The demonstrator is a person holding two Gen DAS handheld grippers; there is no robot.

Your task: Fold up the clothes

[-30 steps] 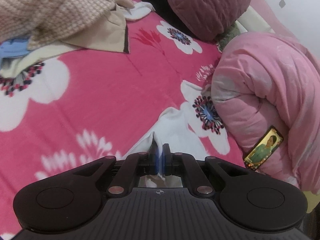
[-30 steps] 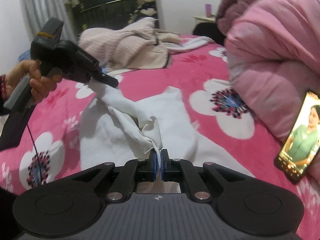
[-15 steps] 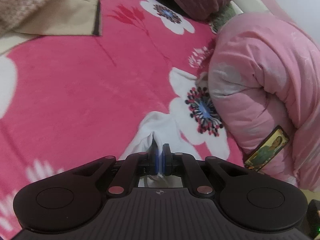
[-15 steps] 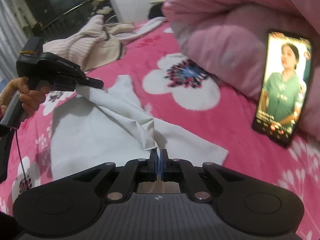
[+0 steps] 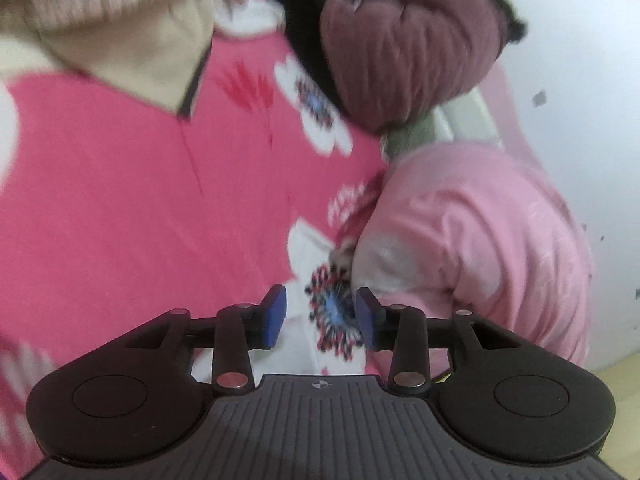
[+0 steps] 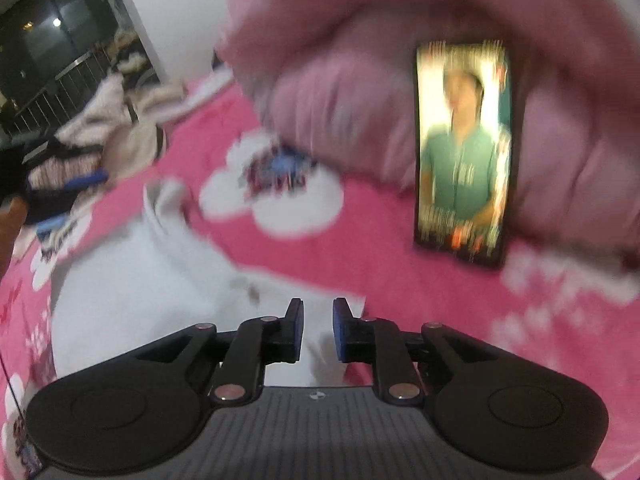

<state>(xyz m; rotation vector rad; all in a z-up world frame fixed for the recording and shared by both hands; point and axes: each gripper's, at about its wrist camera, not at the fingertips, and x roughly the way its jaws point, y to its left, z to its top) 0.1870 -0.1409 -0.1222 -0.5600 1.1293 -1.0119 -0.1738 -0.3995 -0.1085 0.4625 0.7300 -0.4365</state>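
White garment (image 6: 132, 300) spread flat on the pink floral bedspread (image 5: 120, 208), just below and left of the right gripper (image 6: 317, 328) — jaws parted, nothing between them. Left gripper (image 5: 320, 318) likewise spread wide and empty above a printed flower, beside the pink quilt (image 5: 480, 240). Lit phone (image 6: 464, 152) propped against that quilt — blurred.
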